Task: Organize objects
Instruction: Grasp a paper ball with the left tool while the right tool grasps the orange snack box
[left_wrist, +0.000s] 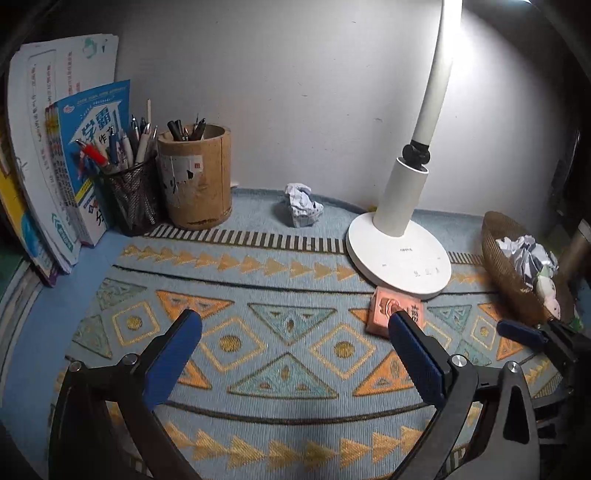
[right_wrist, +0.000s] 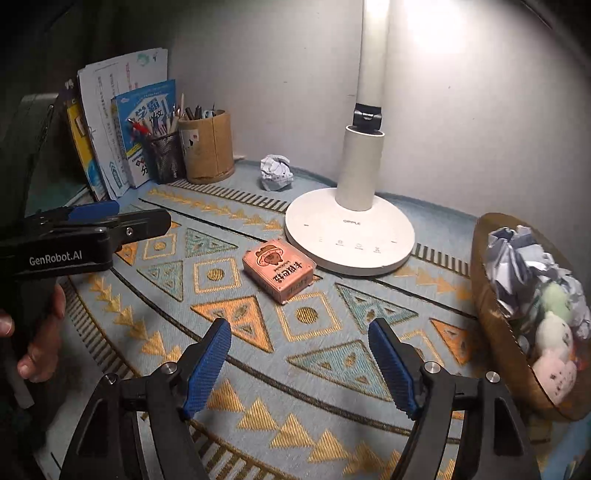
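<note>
A pink card box (right_wrist: 279, 269) lies flat on the patterned mat, just in front of the white lamp base (right_wrist: 347, 229). My right gripper (right_wrist: 299, 328) hovers short of the box, open, with only mat between its blue pads. My left gripper (left_wrist: 295, 325) is open too and holds nothing; the pink box (left_wrist: 391, 312) sits just beyond its right finger. A crumpled paper ball (left_wrist: 301, 205) rests by the wall. At the right, a woven basket (right_wrist: 491, 325) holds crumpled paper and small plush toys.
Books (left_wrist: 88, 162), a mesh pen cup (left_wrist: 133, 199) and a brown round pen holder (left_wrist: 195, 177) stand at the back left. The lamp stem (left_wrist: 436, 85) rises at the back right. A hand (right_wrist: 40, 332) grips the left gripper's handle.
</note>
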